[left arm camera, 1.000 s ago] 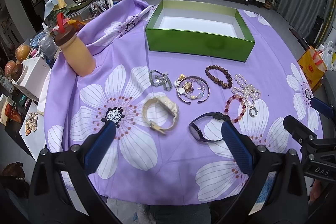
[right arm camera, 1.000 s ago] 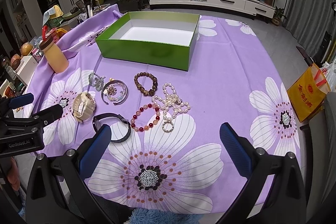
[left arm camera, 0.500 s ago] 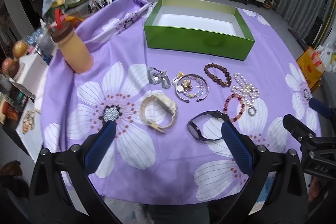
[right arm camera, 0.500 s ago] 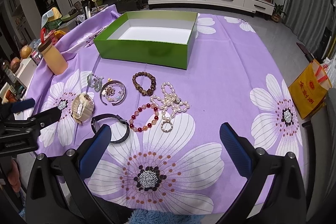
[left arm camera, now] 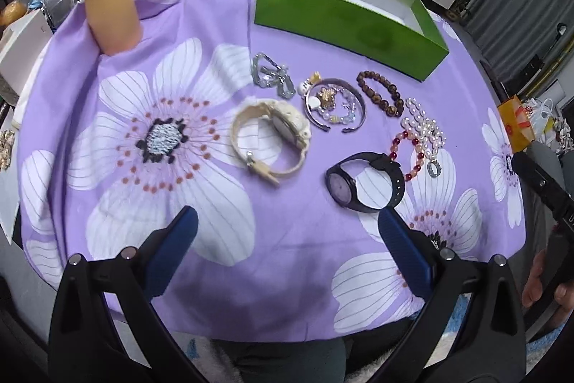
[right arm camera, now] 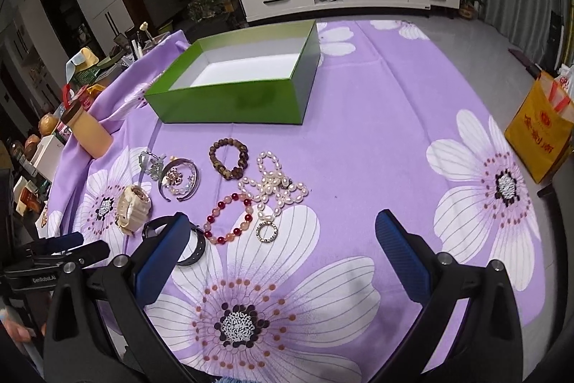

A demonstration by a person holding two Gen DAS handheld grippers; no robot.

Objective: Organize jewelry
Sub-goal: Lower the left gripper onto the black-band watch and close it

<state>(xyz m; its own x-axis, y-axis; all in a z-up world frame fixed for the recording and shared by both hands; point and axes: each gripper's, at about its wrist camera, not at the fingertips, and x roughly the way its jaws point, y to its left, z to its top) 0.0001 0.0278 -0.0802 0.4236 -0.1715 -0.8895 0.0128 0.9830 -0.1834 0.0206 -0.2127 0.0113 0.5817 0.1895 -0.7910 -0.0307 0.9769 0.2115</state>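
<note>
Two grippers hover over the worktop, each with its fingers spread wide and holding nothing; the left gripper sits low above the purple flowered cloth, near the cream watch and the black watch; the right gripper hangs over a large printed flower, its left finger covering part of the black watch; the brown bead bracelet, pearl strand, red bead bracelet and silver bangle lie close together in front of the open green box, which is empty; a tan bottle stands at the cloth's left edge.
</note>
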